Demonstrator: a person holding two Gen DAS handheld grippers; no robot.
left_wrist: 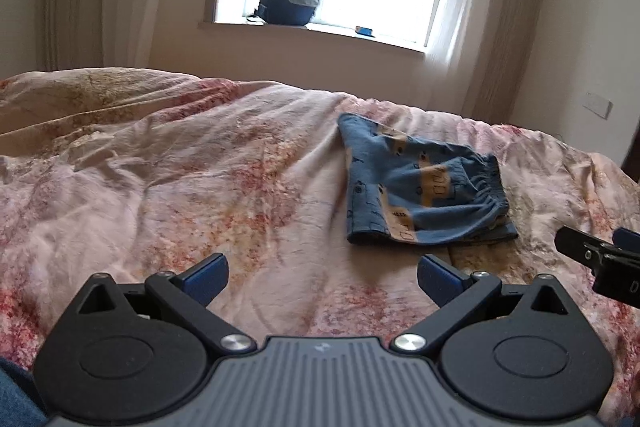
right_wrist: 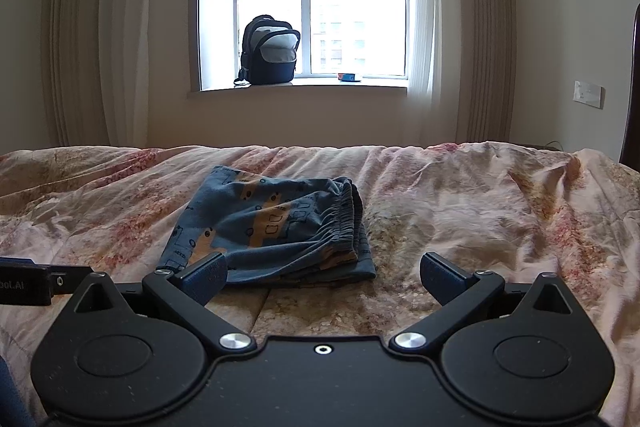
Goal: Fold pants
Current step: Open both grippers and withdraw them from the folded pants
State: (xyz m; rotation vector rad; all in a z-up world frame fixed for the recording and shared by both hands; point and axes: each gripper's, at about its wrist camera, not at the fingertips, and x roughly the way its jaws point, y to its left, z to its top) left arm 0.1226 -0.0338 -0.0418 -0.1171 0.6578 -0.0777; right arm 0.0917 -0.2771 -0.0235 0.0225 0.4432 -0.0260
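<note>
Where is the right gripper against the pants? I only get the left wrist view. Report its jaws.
Observer: The right gripper has its jaws wide open and holds nothing.
Operator: Give me the pants' position from there.
Observer: The folded pants lie just ahead, left of centre. The left fingertip overlaps their near edge in the image; I cannot tell whether they touch.
Operator: Now place my gripper from that side.
Observer: The left gripper shows at the frame's left edge, apart from the pants.

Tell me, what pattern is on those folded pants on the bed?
The pants are blue with tan blocks and small dark outline drawings; clearest in the right wrist view.
</note>
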